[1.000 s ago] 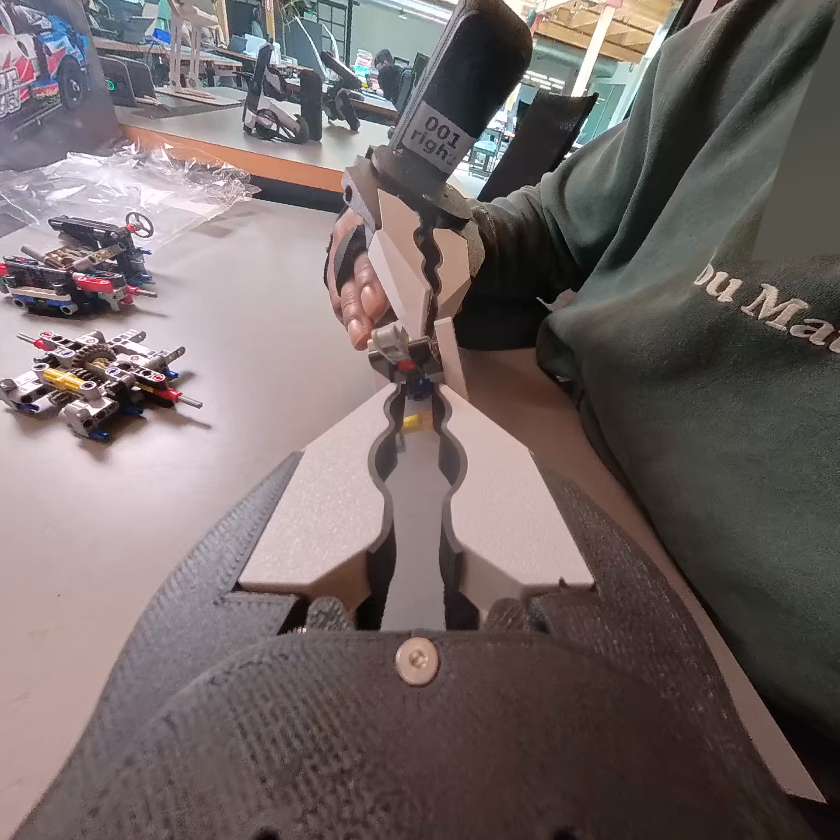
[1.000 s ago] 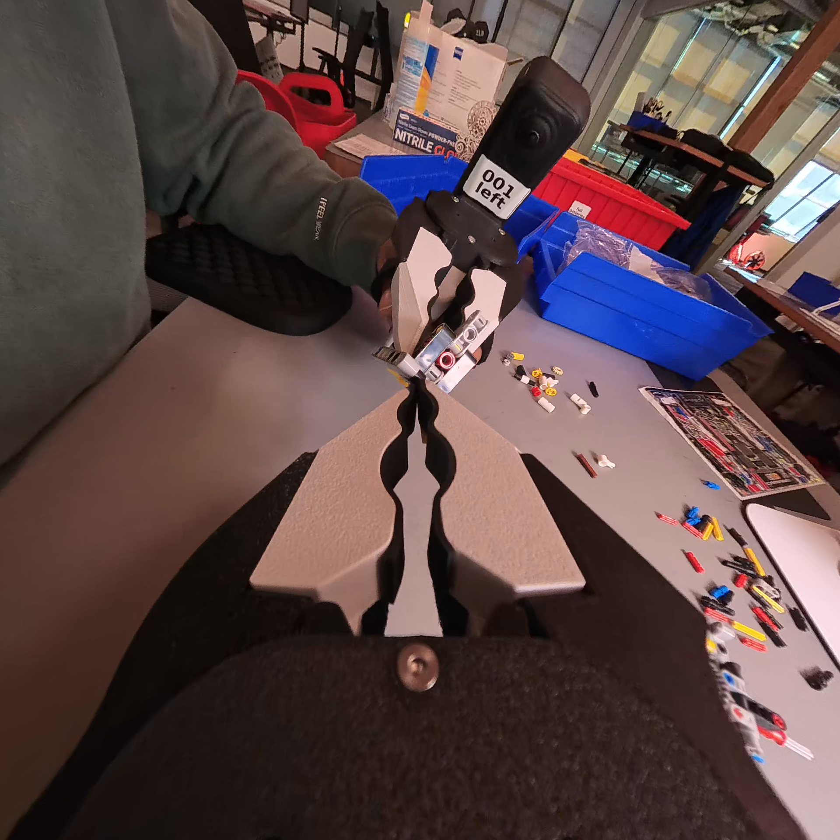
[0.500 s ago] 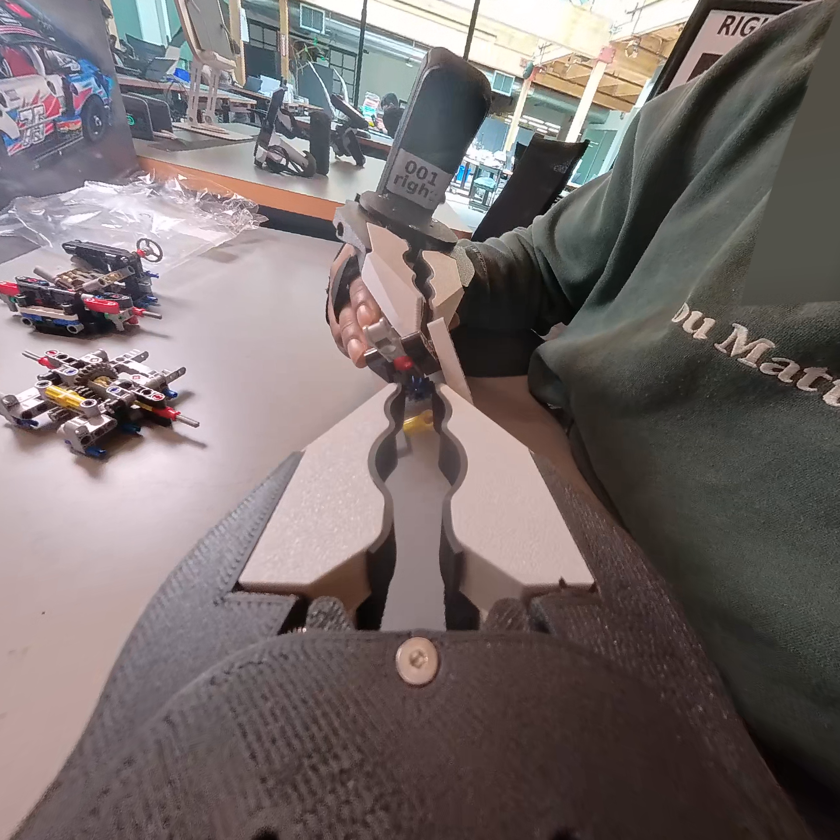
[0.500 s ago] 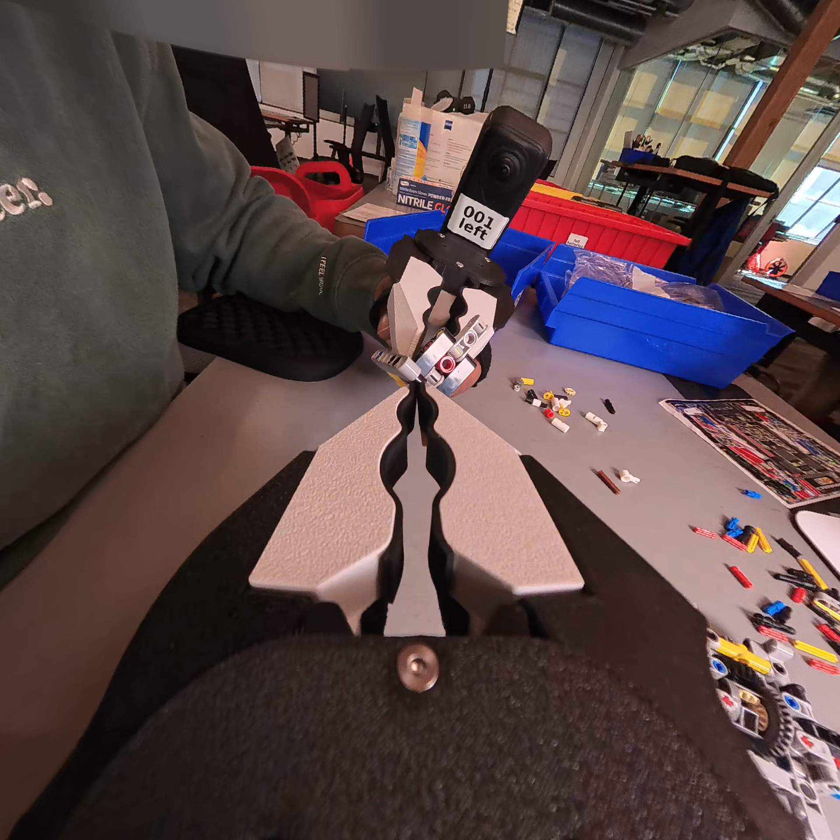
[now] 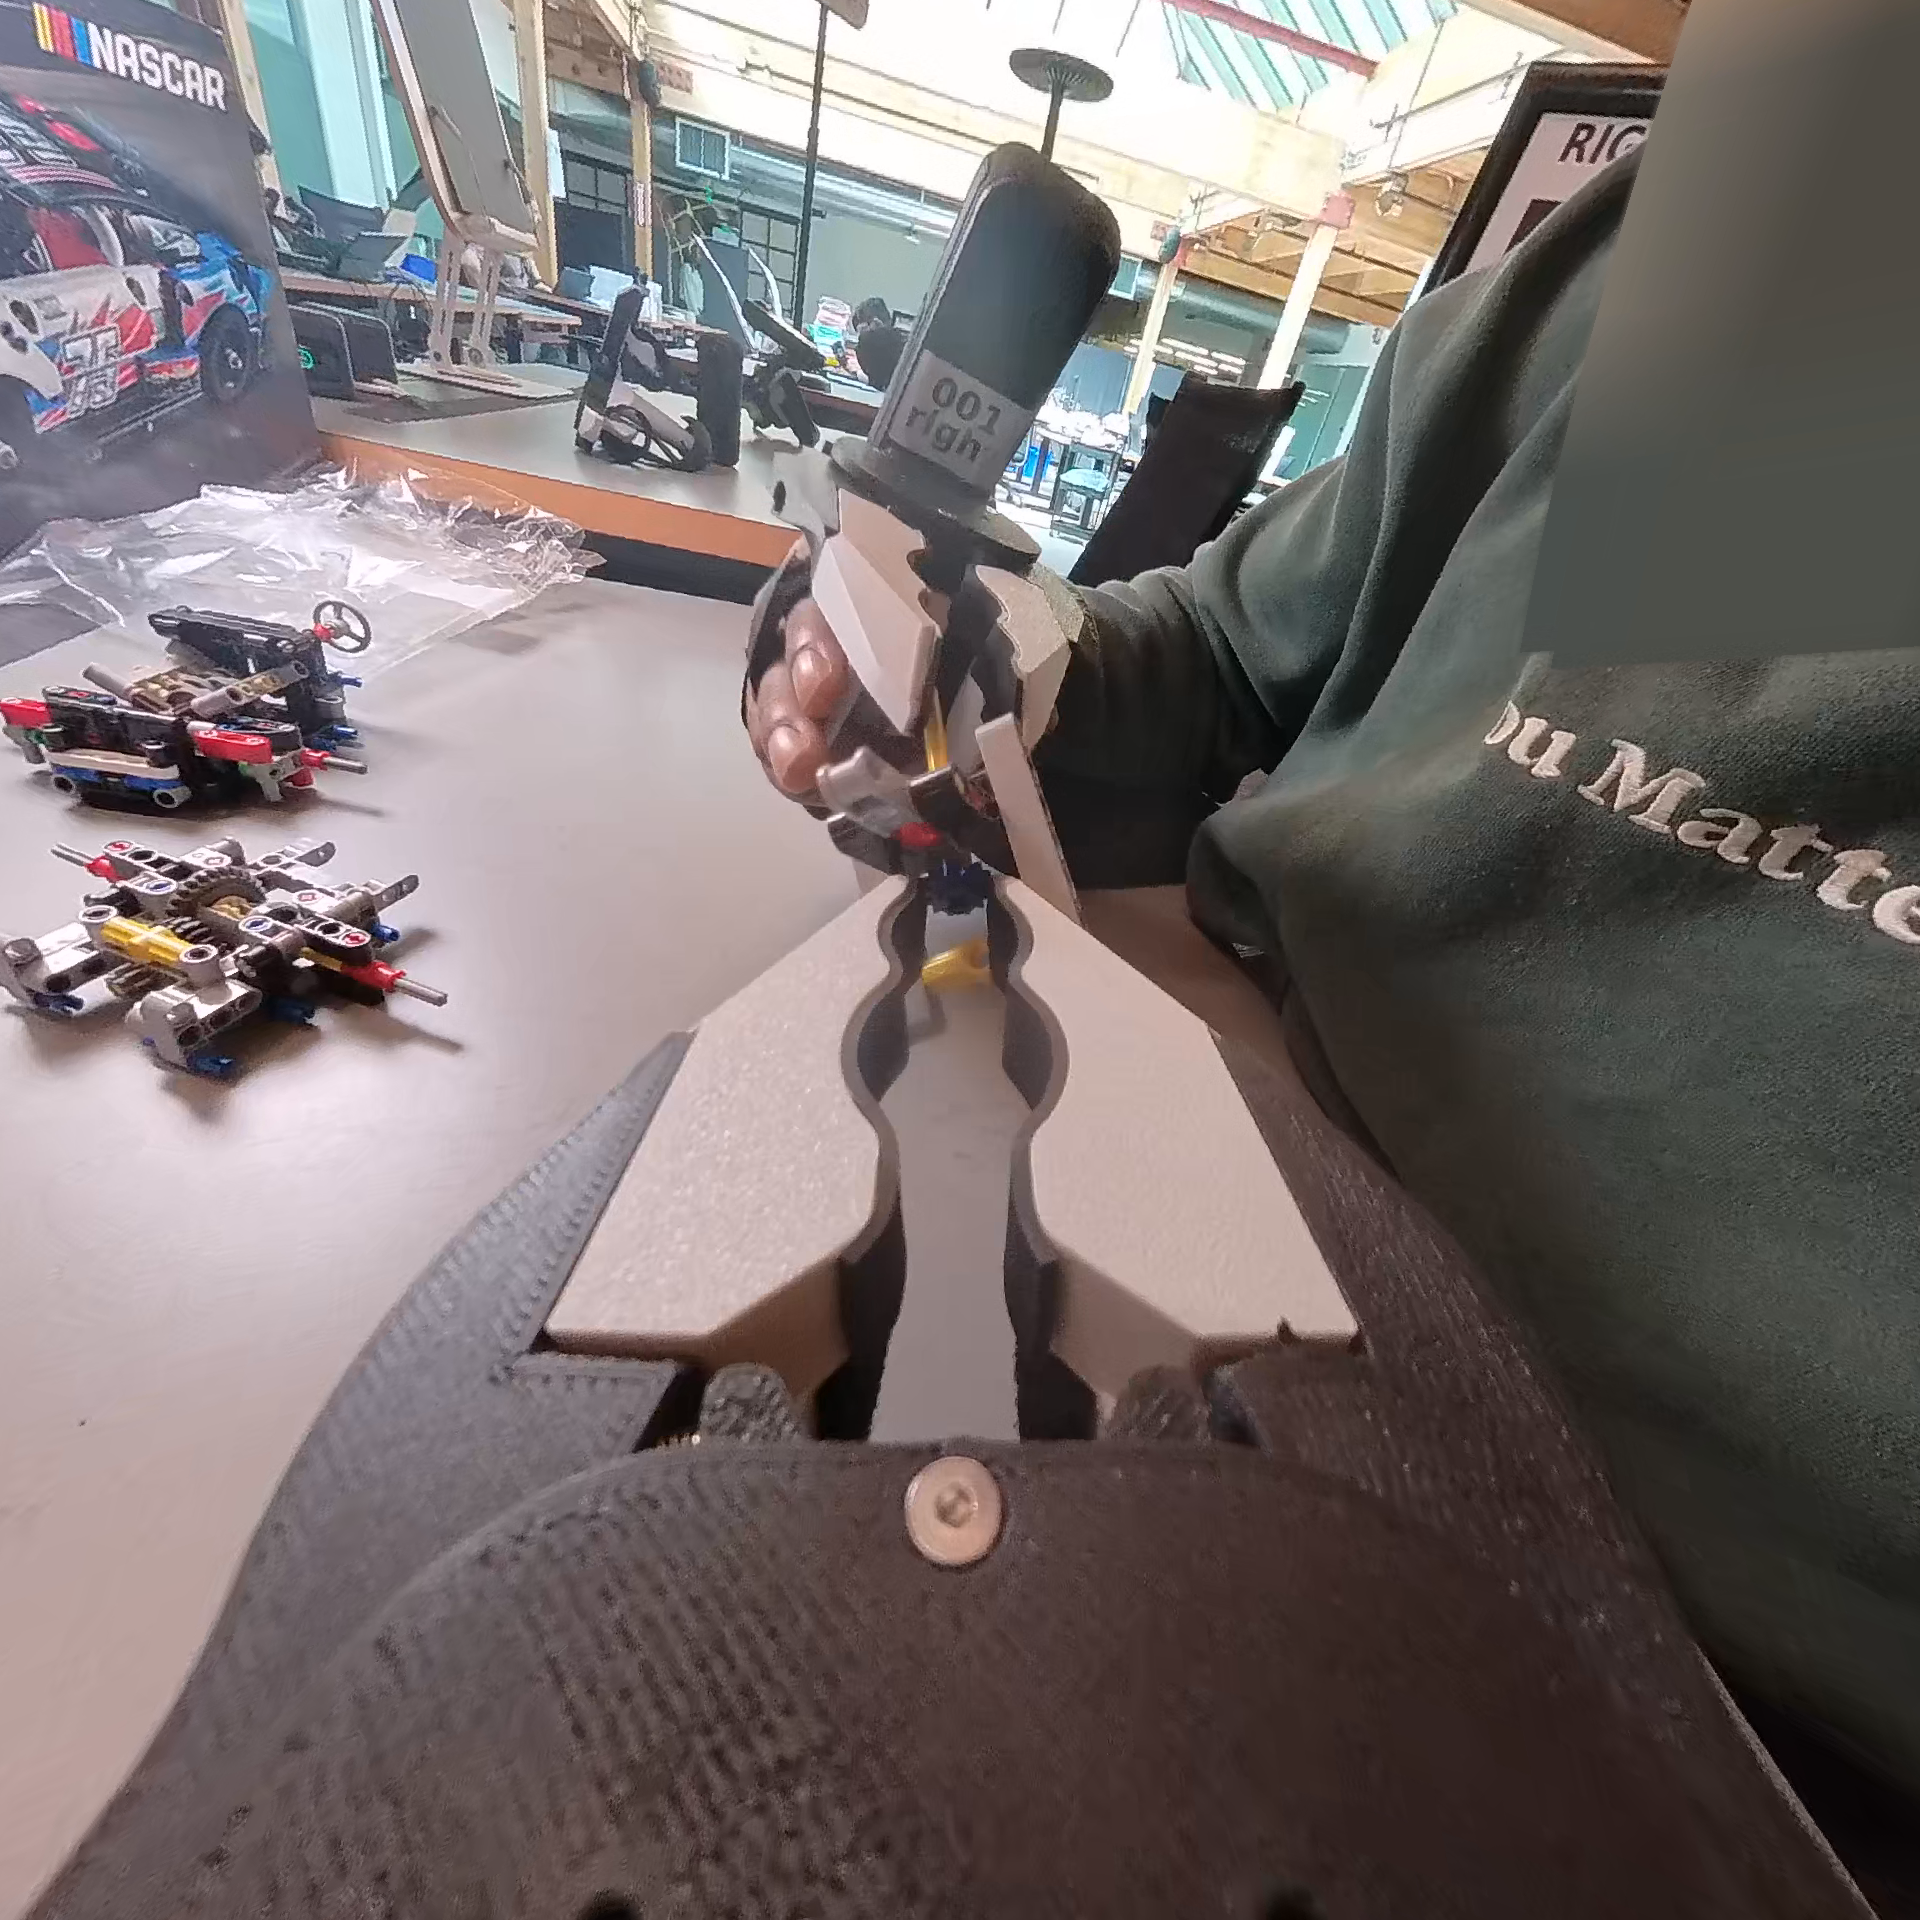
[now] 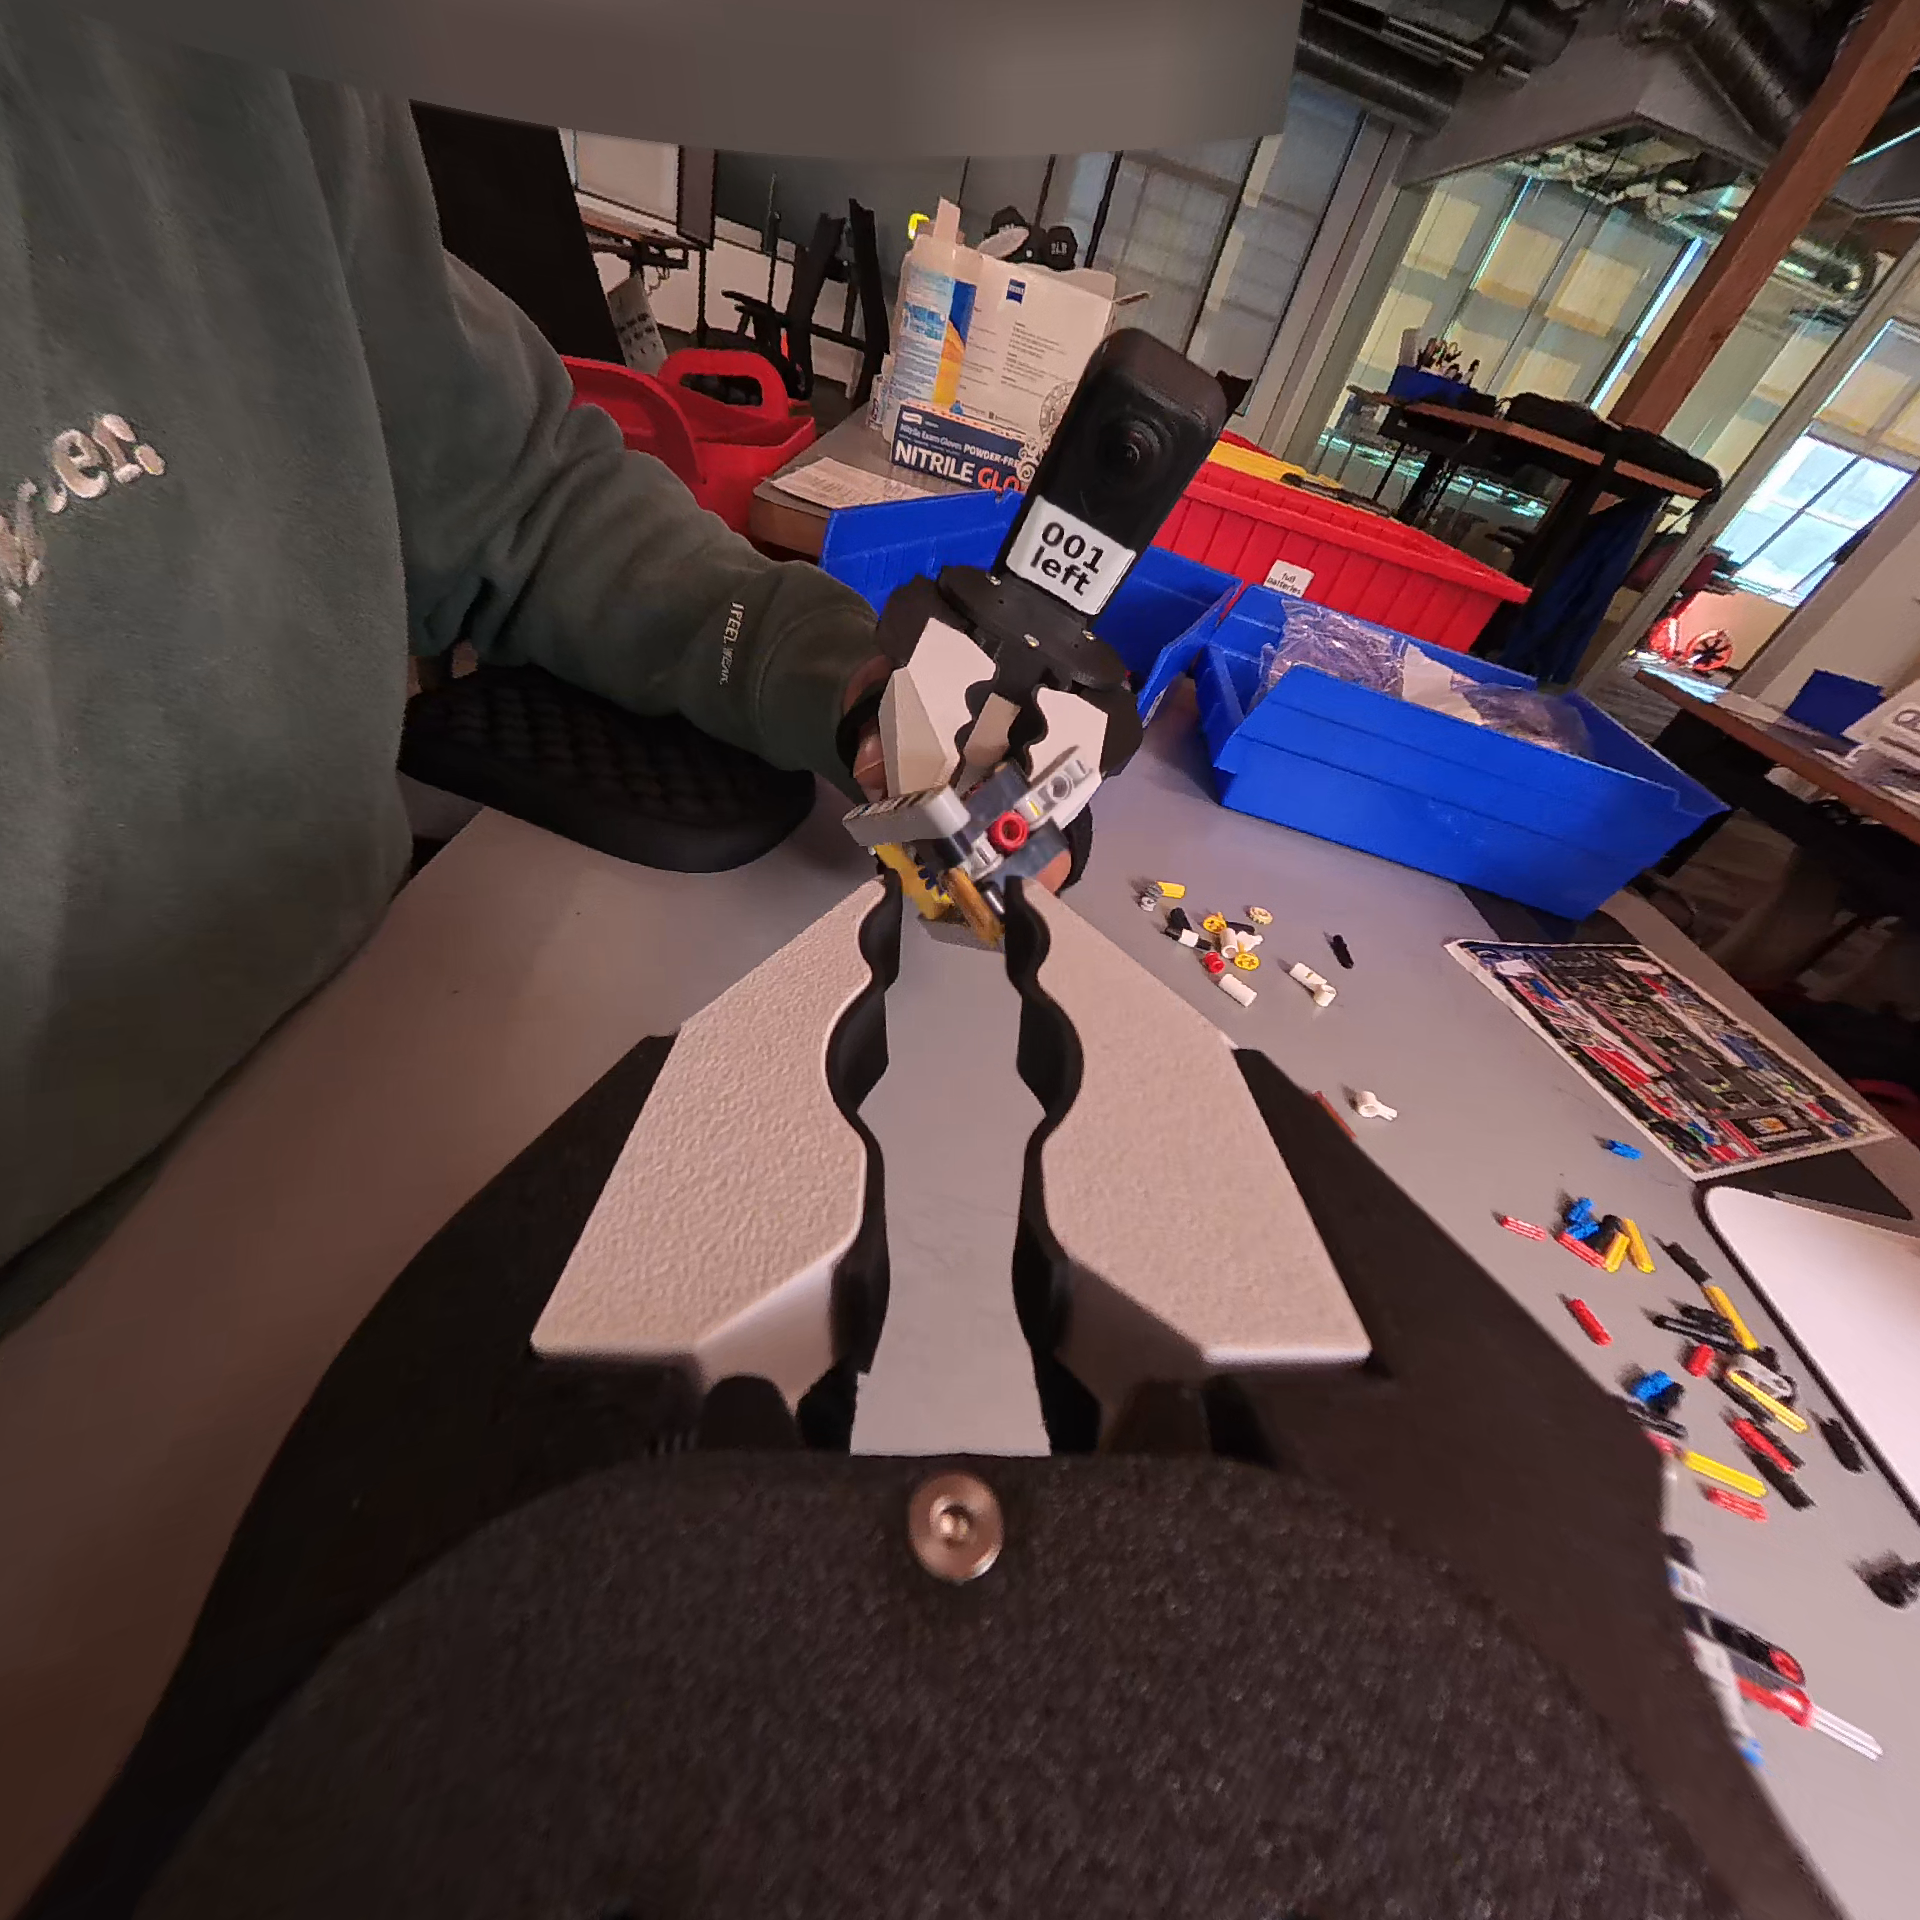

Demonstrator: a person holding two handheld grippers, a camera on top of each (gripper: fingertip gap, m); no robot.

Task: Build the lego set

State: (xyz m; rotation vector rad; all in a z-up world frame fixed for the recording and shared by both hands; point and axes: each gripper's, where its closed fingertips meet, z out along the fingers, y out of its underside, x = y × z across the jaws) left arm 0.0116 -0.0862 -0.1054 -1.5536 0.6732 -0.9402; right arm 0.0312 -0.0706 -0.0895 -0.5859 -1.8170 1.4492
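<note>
The grey bench [image 6: 1351, 1091] carries everything, and places here are given from the small brick assembly [image 6: 977, 821] held up above its near middle. A person in a green sweatshirt [image 5: 1558, 935] sits close behind that assembly. Beyond it in the right wrist view stand blue bins [image 6: 1455, 748], with red bins [image 6: 1340, 540] farther back. To its right in that view lies a printed instruction sheet [image 6: 1662, 1049], and between sheet and assembly a scatter of loose small pieces [image 6: 1226, 940]; more loose pins [image 6: 1662, 1309] lie nearer the camera. In the left wrist view, two partly built brick models [image 5: 197, 935] sit well to the left of the assembly, with crumpled clear plastic [image 5: 291, 540] behind them.

The left claw [image 5: 951, 883] is nearly closed, its fingertips clamped on the dark, blue-toothed lower part of the assembly. The right claw [image 6: 945, 899] stands partly open, its tips on either side of the assembly's yellow end; whether they press on it cannot be told. A yellow piece [image 5: 956, 966] shows between the left claw's fingers, just beneath the assembly.
</note>
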